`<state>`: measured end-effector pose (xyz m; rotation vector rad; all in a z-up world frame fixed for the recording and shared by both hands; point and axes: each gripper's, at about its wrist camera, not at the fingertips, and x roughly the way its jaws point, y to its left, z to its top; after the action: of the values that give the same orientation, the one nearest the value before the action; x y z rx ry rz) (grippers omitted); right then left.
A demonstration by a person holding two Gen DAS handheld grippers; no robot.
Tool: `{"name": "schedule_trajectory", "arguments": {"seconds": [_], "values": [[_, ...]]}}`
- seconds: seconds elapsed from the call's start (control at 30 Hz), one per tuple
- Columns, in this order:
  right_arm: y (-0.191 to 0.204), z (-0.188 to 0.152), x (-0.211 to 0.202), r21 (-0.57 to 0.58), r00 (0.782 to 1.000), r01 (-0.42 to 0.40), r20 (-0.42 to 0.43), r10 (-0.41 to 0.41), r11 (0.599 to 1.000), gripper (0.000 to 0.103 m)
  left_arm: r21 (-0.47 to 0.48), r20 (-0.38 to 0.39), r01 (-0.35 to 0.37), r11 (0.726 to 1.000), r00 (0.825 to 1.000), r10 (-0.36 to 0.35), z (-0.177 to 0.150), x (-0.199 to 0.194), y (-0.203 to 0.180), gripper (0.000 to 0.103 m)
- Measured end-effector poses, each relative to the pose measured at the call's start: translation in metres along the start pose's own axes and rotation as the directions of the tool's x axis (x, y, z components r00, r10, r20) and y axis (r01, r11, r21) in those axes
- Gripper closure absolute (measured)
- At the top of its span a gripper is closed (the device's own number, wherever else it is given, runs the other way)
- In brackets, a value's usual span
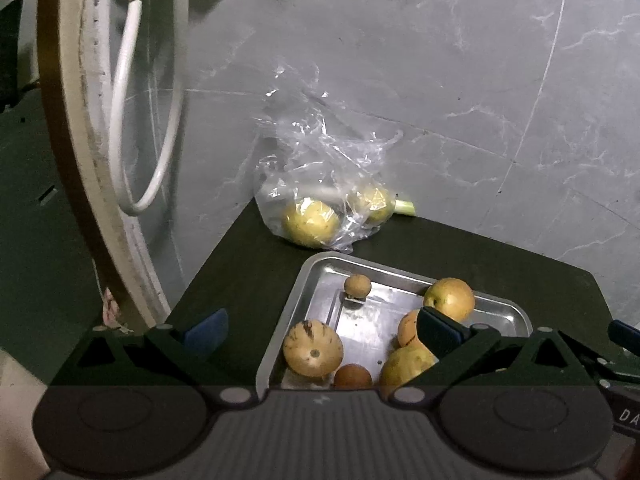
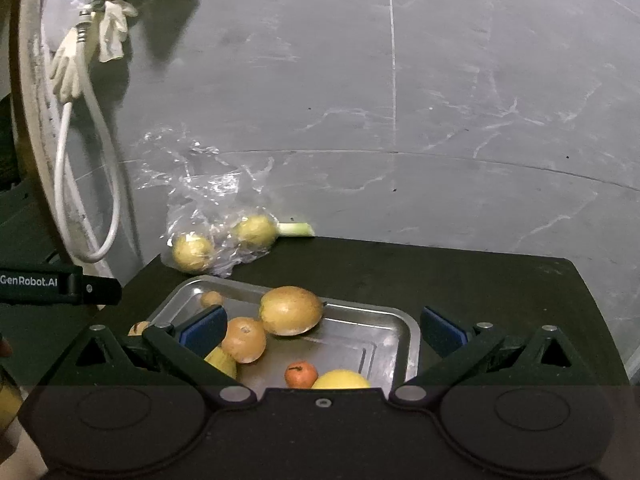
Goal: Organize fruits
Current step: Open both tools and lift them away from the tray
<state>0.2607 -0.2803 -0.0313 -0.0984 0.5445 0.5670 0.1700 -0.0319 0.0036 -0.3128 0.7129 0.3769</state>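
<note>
A steel tray point(image 1: 316, 280) point(image 2: 404, 320) sits on a dark table and holds several fruits: a striped yellow melon point(image 1: 313, 349), a small brown fruit point(image 1: 357, 285), an apple point(image 1: 450, 298), an orange point(image 2: 244, 339), a tangerine point(image 2: 301, 374) and a large yellow-brown fruit point(image 2: 291, 311). Behind the tray lies a clear plastic bag point(image 1: 320, 184) point(image 2: 212, 216) with two yellow fruits point(image 1: 311, 222) point(image 2: 192, 252) inside. My left gripper point(image 1: 324, 330) hangs open over the tray's near left. My right gripper point(image 2: 324, 330) is open above the tray, holding nothing.
A green stalk point(image 2: 296, 229) lies behind the bag at the table's far edge. A white hose point(image 1: 128, 120) point(image 2: 64, 168) and a pale glove point(image 2: 68, 68) hang at the left by a round frame point(image 1: 72, 140). Grey marble wall point(image 2: 440, 100) stands behind.
</note>
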Motion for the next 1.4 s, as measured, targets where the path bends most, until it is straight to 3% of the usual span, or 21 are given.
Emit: {"name": "schedule_trajectory", "arguments": {"seconds": [0.63, 0.97, 1.4], "values": [[-0.013, -0.013, -0.033, -0.055, 0.998, -0.053, 0.026, 0.054, 0.997, 0.001, -0.037, 0.049, -0.027, 0.999, 0.998, 0.029, -0.031, -0.036, -0.013, 0.001], [-0.014, -0.022, -0.048, -0.053, 0.997, -0.074, 0.026, 0.076, 0.996, 0.001, -0.013, 0.073, -0.039, 0.999, 0.997, 0.040, -0.044, -0.055, -0.016, 0.001], [0.003, -0.029, -0.059, -0.063, 0.997, -0.066, 0.034, 0.068, 0.996, 0.001, 0.020, 0.093, 0.011, 1.000, 0.996, -0.013, -0.056, -0.067, 0.007, 0.001]]}}
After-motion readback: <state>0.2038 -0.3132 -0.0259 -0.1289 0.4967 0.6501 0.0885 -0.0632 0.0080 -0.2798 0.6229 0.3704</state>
